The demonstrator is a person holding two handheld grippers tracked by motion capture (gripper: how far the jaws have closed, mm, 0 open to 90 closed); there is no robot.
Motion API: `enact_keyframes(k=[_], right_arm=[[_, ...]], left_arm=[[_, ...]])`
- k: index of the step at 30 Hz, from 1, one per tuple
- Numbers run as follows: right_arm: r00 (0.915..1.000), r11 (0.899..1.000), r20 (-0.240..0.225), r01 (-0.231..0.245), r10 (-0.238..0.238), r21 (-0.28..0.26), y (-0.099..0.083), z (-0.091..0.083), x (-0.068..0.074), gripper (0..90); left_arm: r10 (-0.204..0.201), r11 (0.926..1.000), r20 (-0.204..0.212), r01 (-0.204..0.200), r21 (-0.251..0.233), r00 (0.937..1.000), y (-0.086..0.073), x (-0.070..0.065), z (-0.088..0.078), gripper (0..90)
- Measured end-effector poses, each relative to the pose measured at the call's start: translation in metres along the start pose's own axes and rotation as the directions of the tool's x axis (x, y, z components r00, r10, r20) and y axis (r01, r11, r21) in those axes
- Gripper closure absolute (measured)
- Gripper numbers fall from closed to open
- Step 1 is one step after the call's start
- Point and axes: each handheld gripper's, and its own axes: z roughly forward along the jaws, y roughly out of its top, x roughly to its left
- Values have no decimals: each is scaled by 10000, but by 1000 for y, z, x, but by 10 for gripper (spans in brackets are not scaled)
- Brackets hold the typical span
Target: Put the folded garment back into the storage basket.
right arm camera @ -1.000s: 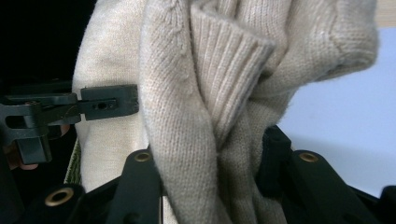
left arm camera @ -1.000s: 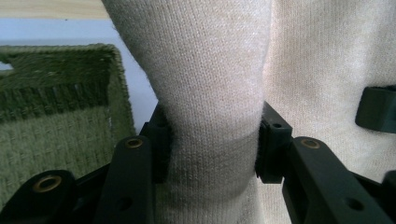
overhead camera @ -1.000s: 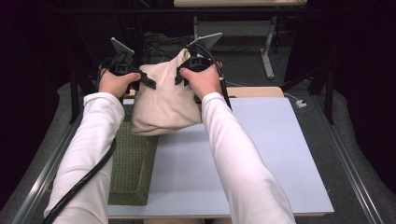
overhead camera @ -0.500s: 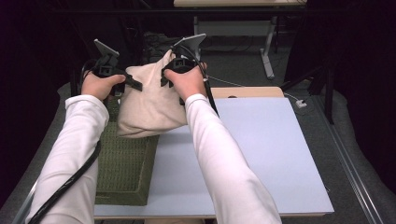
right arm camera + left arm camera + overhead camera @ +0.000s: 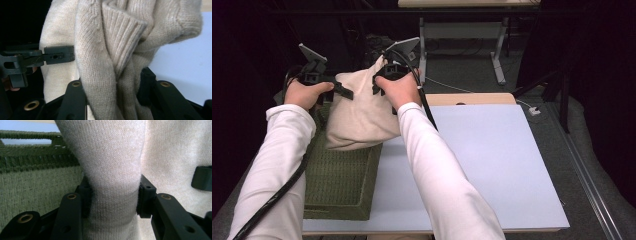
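- My left gripper (image 5: pixel 343 91), 10 o'clock in the high view, jaws clamped on a bunched fold of the beige sweater (image 5: pixel 359 117).
- My right gripper (image 5: pixel 379 82), about 11 o'clock, jaws clamped on sweater too, ribbed cuff (image 5: pixel 120 40) hanging between them.
- Sweater hangs between both grippers, lower edge over the green woven basket (image 5: pixel 339 182) at 8 o'clock.
- Basket sits on left edge of the white tabletop (image 5: pixel 492 165); bare white surface runs 3 to 5 o'clock.
- Wooden strip (image 5: pixel 472 98) along the far table edge, 12 o'clock.
- Room dark; grey floor, metal table legs (image 5: pixel 499 60) at 1 o'clock.
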Motion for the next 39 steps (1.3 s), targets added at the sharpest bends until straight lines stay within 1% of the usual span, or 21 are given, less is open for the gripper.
enact_keyframes(k=[2, 4, 5, 6, 7, 9, 13, 14, 17, 18, 20, 21, 23, 24, 25, 27, 31, 32, 34, 39], right_arm=[[10000, 10000, -23, -39, 39, 36, -1, 3, 3, 605], [10000, 10000, -21, -2, 2, 69, -2, 6, 7, 605], [9999, 9999, -56, -130, 131, 105, -3, 7, 9, 605], [10000, 10000, -48, 0, 1, 90, -4, 9, 10, 605], [10000, 9999, -82, -28, 29, 97, -5, 11, 12, 605], [9999, 9999, -104, -15, 17, 169, -6, 14, 14, 605], [9999, 9996, -139, -35, 38, 263, -9, 20, 19, 605], [9999, 9996, -128, 25, -22, 270, -10, 21, 20, 605], [9999, 9994, -115, 24, -20, 332, -12, 24, 23, 605], [9999, 9996, -122, -45, 48, 275, -12, 25, 24, 606], [9999, 9994, -130, -36, 40, 353, -14, 28, 25, 605], [9998, 9994, -162, -76, 81, 349, -15, 29, 26, 605], [9999, 9992, -134, -25, 30, 394, -17, 30, 29, 605], [9999, 9994, -137, -24, 29, 351, -18, 31, 31, 605], [9999, 9993, -123, 44, -40, 375, -19, 32, 32, 605], [9999, 9992, -110, 16, -11, 388, -20, 33, 35, 606], [9999, 9990, -91, 71, -67, 433, -22, 36, 37, 605], [10000, 9990, -82, 48, -44, 435, -23, 37, 38, 606], [9999, 9990, -105, 109, -105, 427, -23, 38, 39, 605], [9998, 9987, -152, 95, -87, 510, -26, 42, 43, 605]], left_arm=[[18, 10000, 20, -18, 98, 10000, -1, 4, -2, 585], [-42, 10000, -38, 42, 68, 10000, -3, 8, -3, 585], [-44, 9999, -36, 44, 90, 10000, -3, 10, -4, 585], [-50, 9999, -15, 50, 139, 10000, -4, 13, -5, 585], [-83, 9999, -51, 83, 77, 10000, -5, 14, -6, 585], [-65, 9998, -12, 65, 192, 10000, -7, 19, -7, 585], [-140, 9996, -42, 141, 242, 9999, -11, 25, -8, 585], [-123, 9995, -37, 124, 277, 9999, -11, 27, -9, 585], [-155, 9996, -89, 157, 227, 9998, -14, 30, -10, 585], [-121, 9994, -93, 123, 310, 9999, -15, 31, -11, 585], [-89, 9992, -158, 95, 393, 9998, -16, 32, -13, 585], [-134, 9992, -186, 141, 366, 9997, -17, 33, -13, 585], [-151, 9991, -189, 159, 388, 9997, -19, 36, -15, 585], [-208, 9992, -215, 215, 324, 9996, -20, 37, -15, 585], [-202, 9990, -174, 208, 386, 9996, -21, 38, -15, 585], [-228, 9989, -153, 235, 416, 9996, -23, 40, -16, 585], [-195, 9989, -239, 204, 419, 9995, -25, 43, -16, 585], [-142, 9986, -225, 153, 501, 9996, -25, 44, -17, 585], [-169, 9987, -243, 180, 486, 9996, -26, 45, -18, 585], [-216, 9983, -219, 228, 533, 9995, -29, 52, -19, 585]])
